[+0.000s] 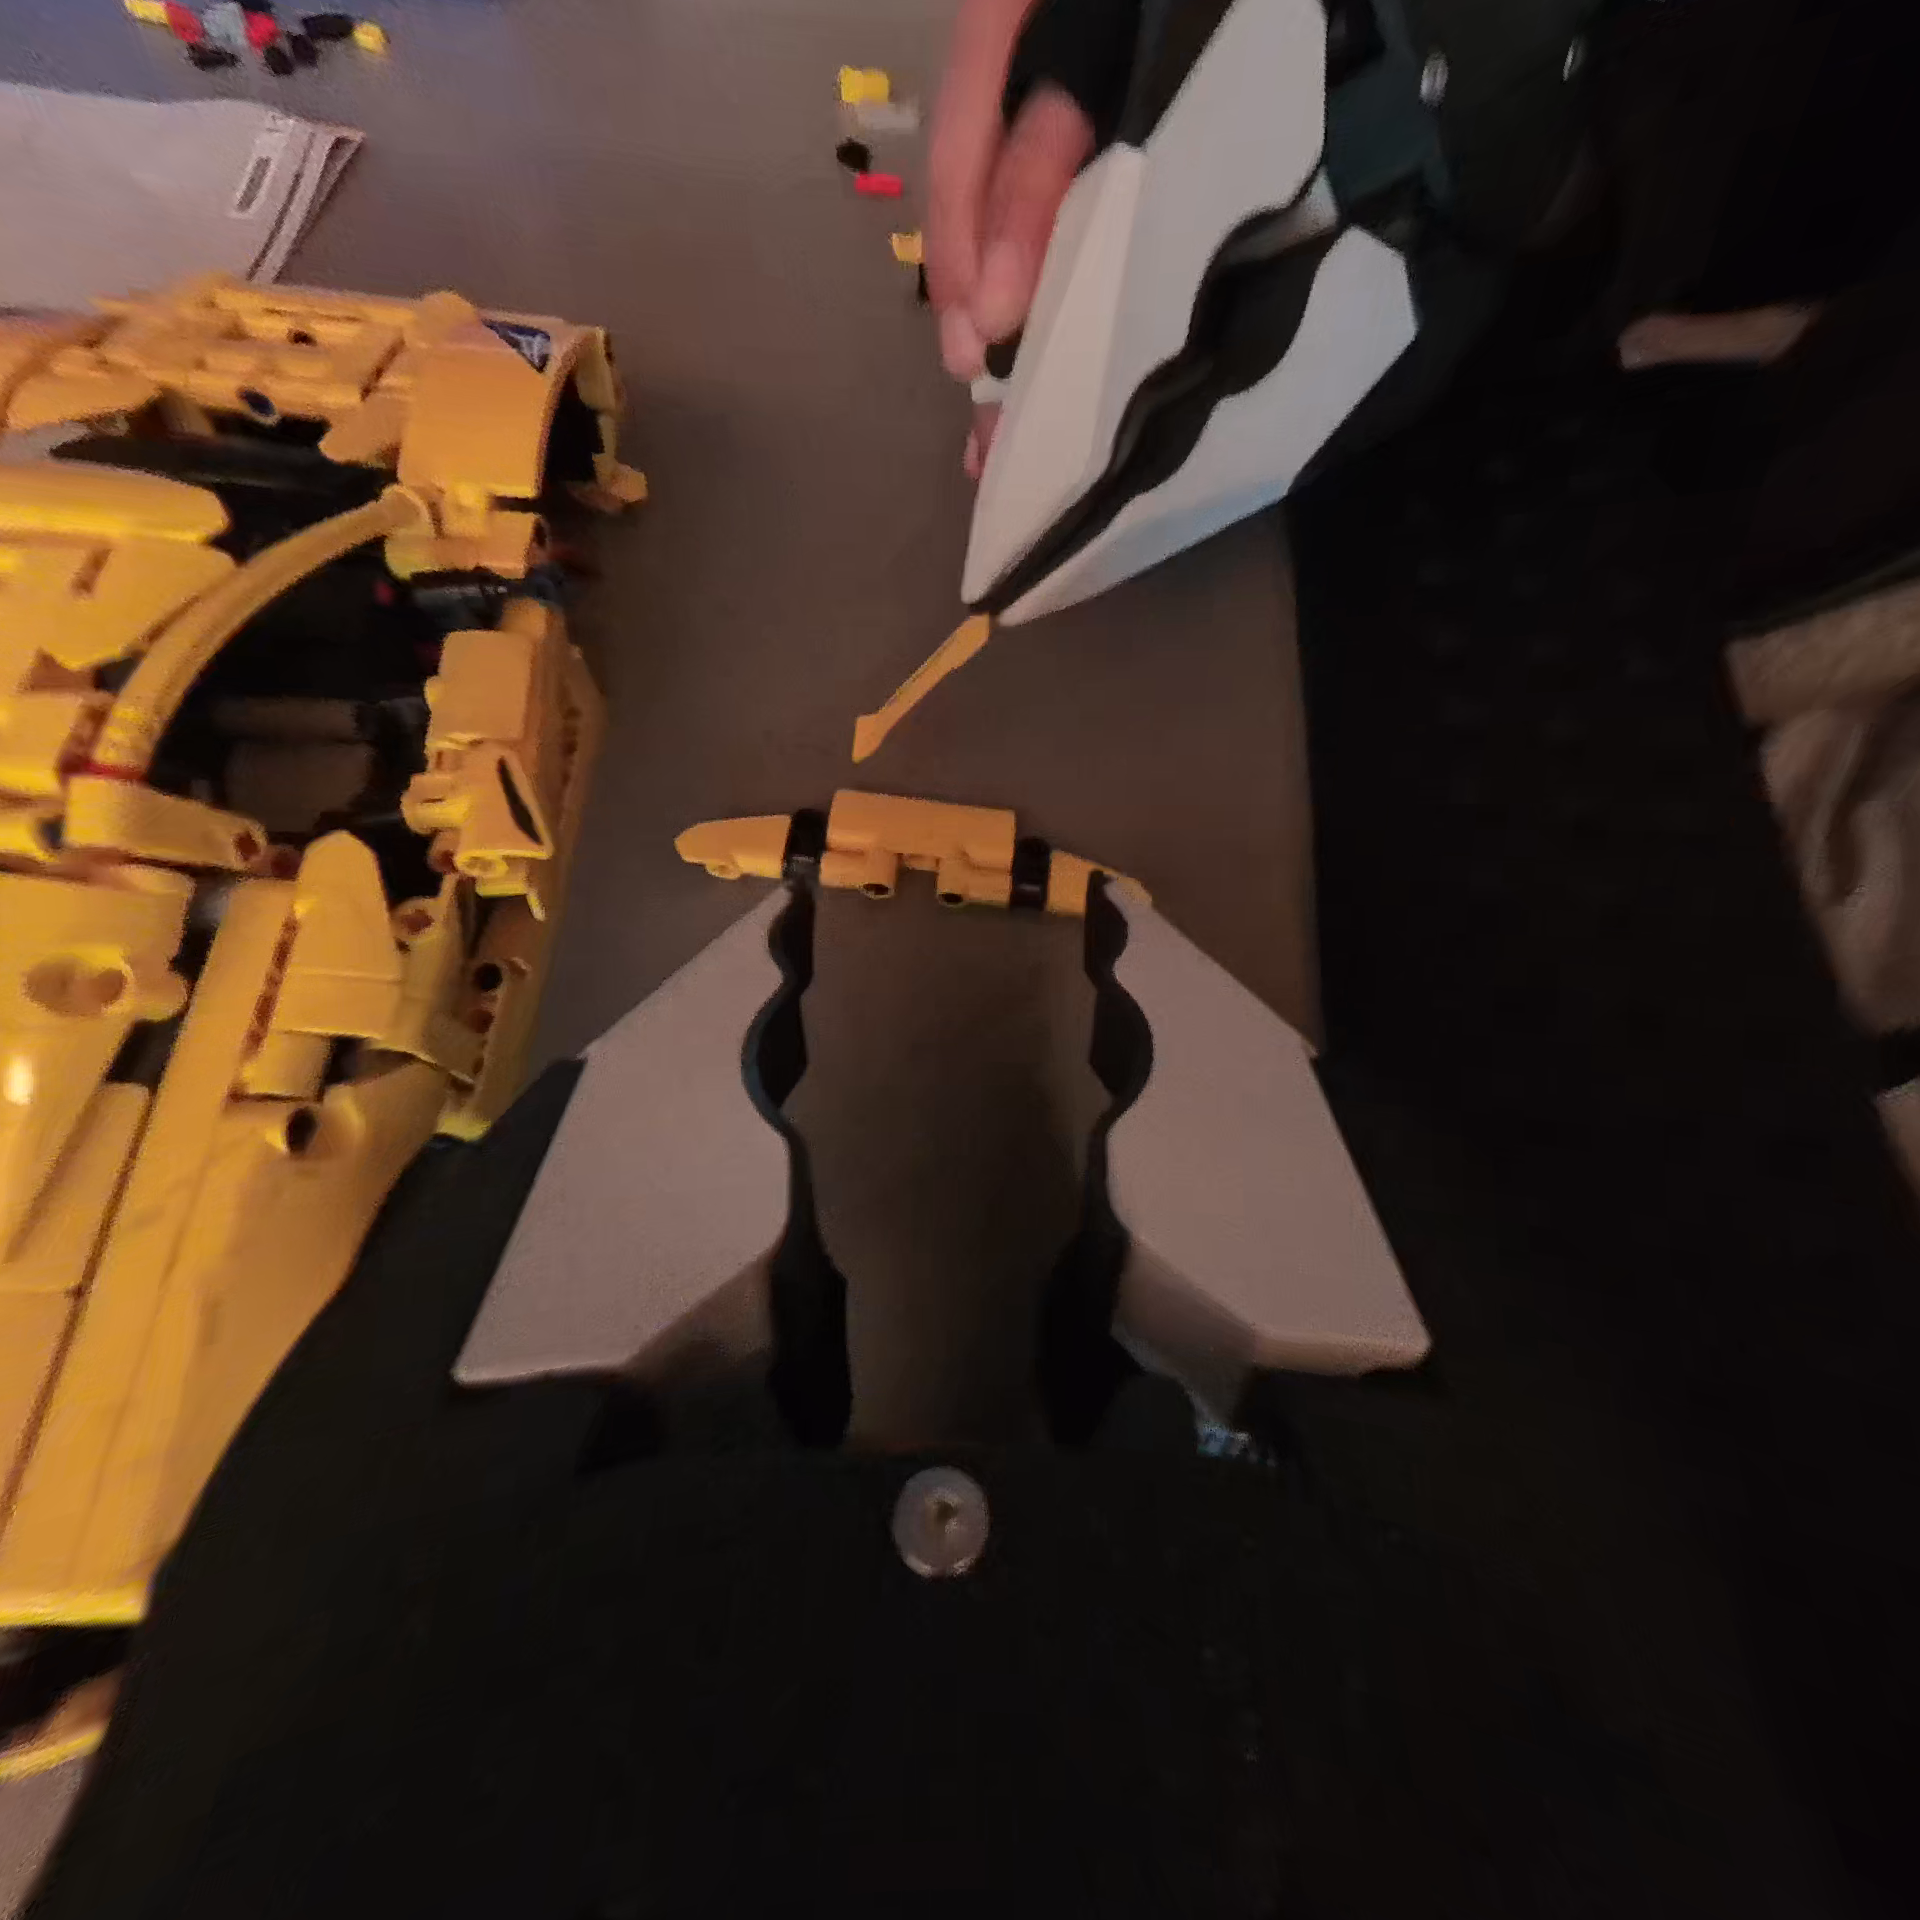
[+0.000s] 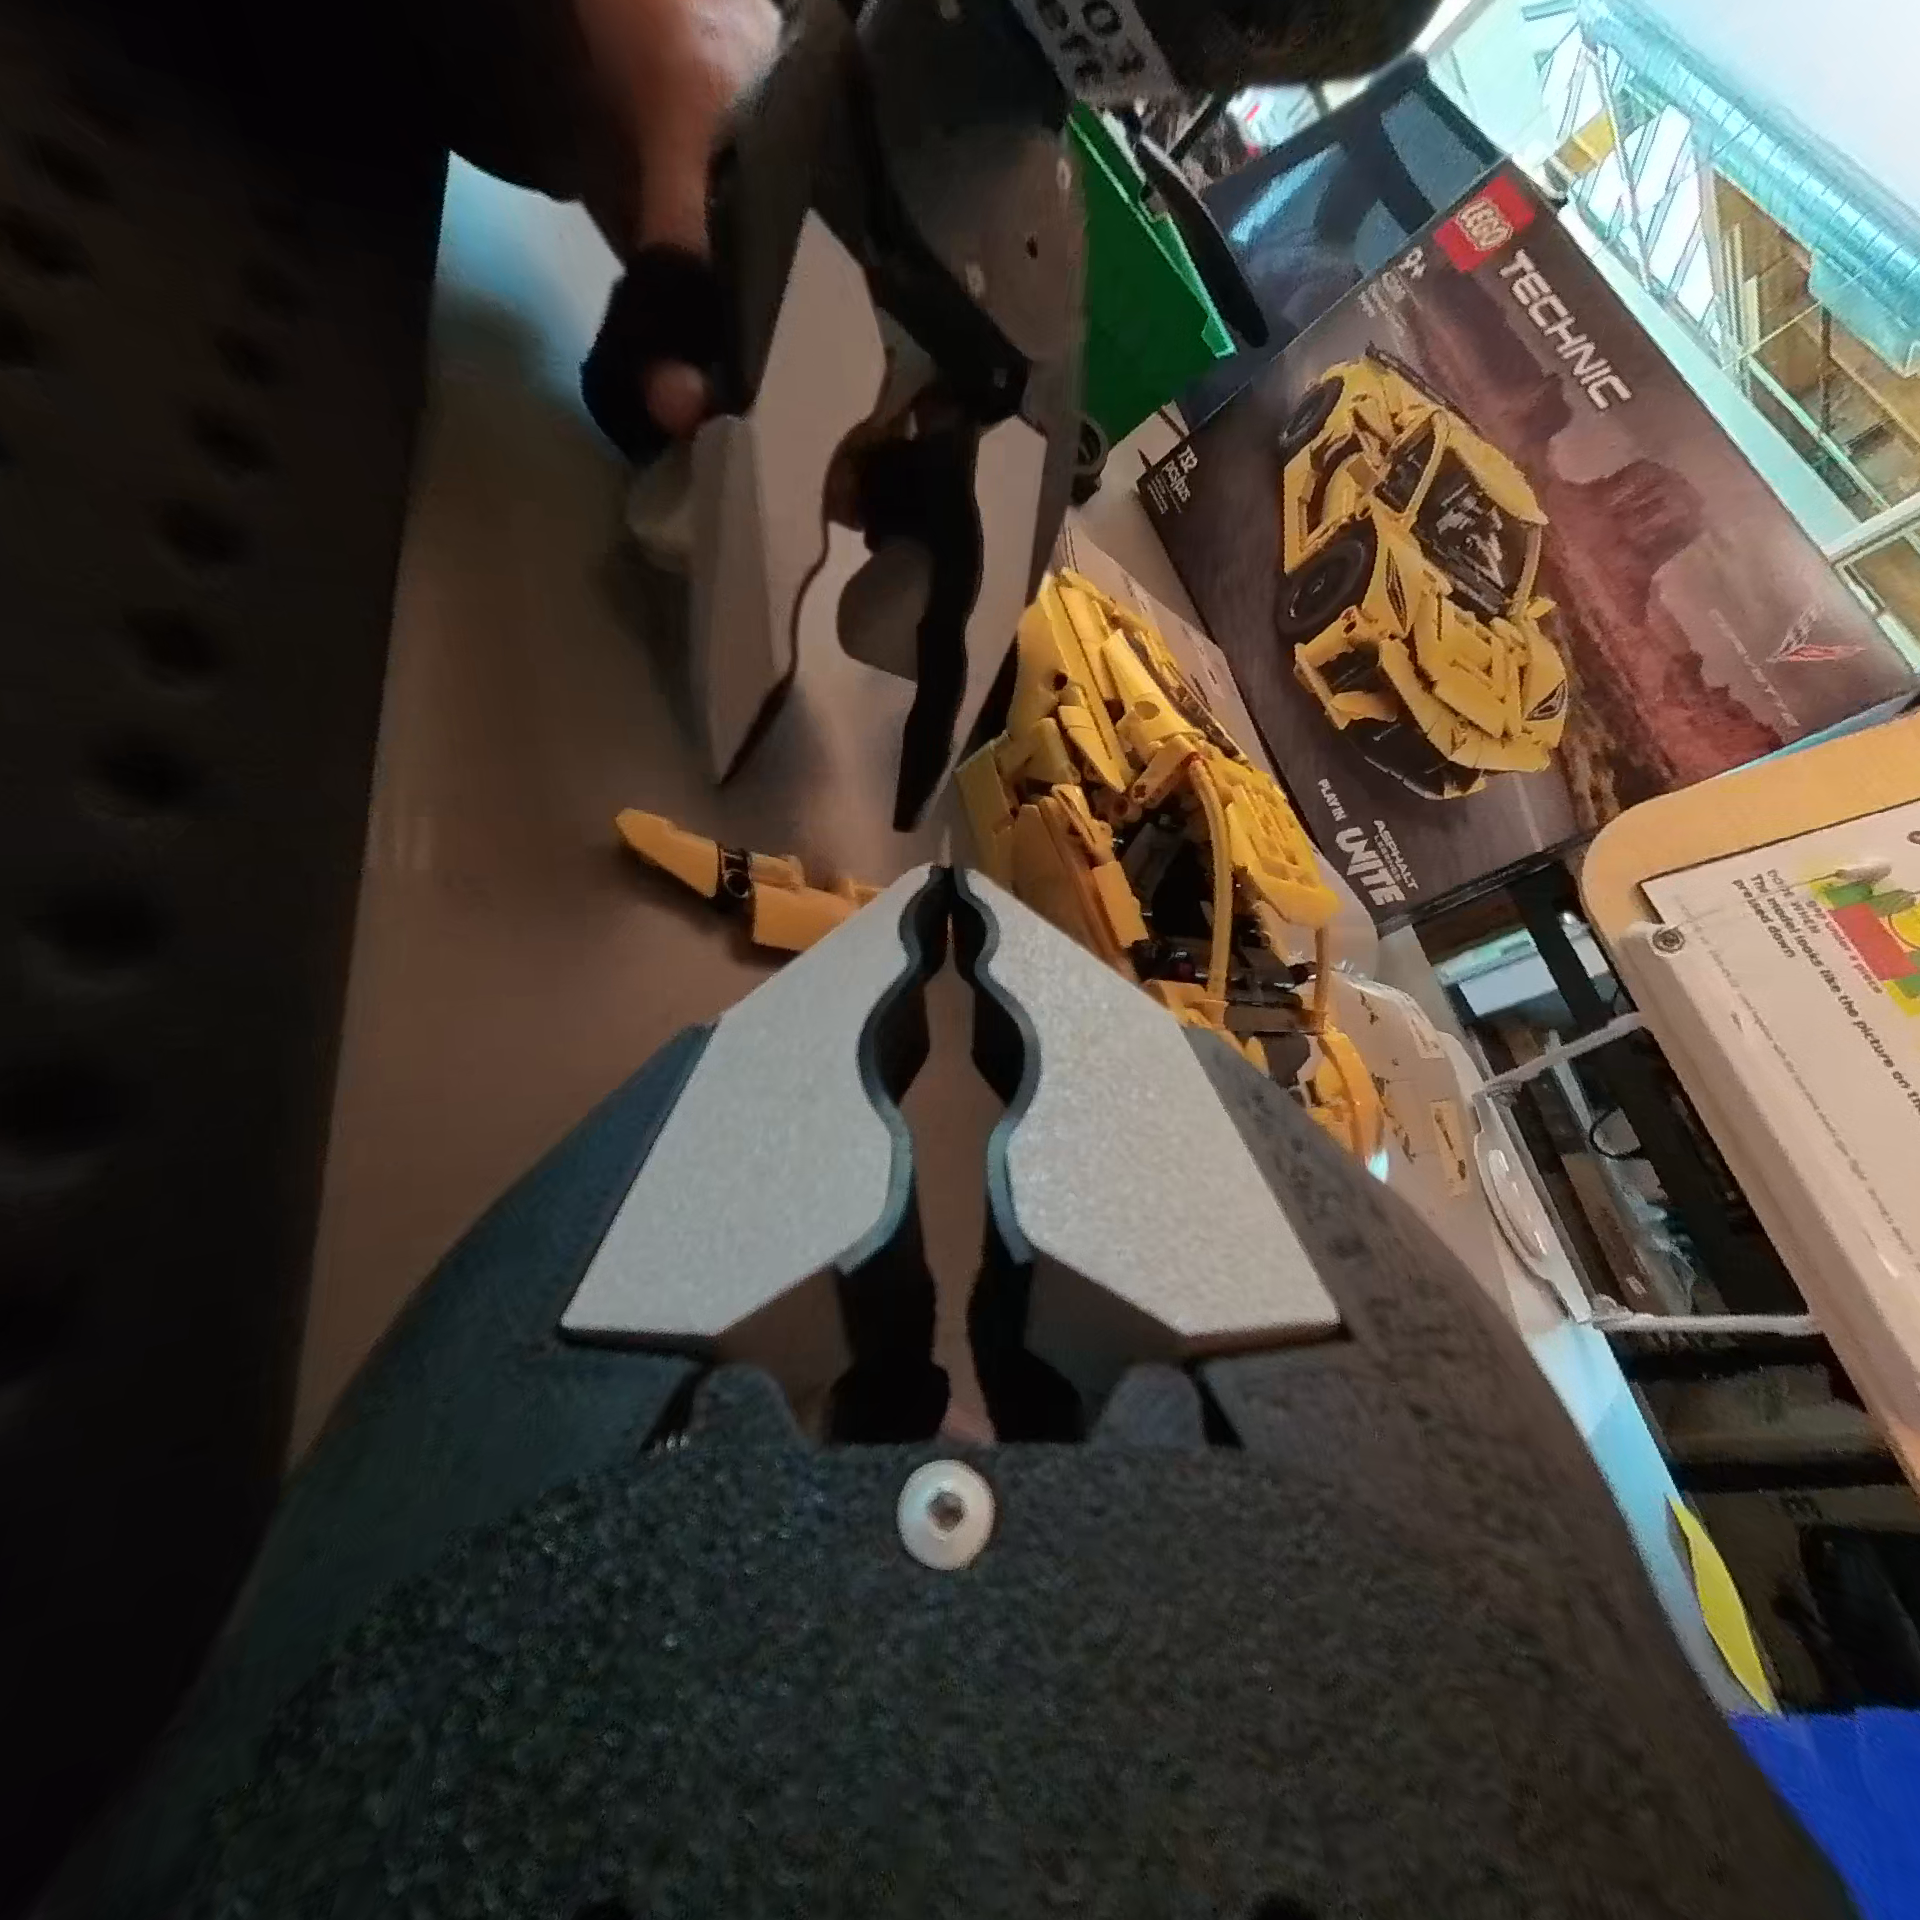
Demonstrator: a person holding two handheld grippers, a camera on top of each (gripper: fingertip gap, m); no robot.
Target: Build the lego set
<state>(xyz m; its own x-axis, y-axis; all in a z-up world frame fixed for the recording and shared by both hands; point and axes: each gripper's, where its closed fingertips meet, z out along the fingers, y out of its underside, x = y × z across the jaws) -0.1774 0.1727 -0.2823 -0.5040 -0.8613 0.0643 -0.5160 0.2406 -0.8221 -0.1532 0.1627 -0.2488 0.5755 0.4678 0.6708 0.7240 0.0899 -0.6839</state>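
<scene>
The right gripper (image 1: 992, 613) pinches a thin yellow strip (image 1: 914, 691); the left gripper (image 1: 940, 894), spread, should steady the yellow bar (image 1: 914, 847) on the table (image 1: 727, 312) before joining.

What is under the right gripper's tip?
The right gripper, shut, pinches a thin yellow piece pointing down toward the yellow assembly on the table. Whether they touch is unclear.

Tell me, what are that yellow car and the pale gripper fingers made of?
The yellow car looks like hard moulded plastic: glossy panels catching highlights, with pin holes and seams between pieces. The left gripper has fingers that look like matte, light grey plastic, possibly printed; their grainy texture shows in the right wrist view. Their black wavy inner pads may be rubber.
</scene>
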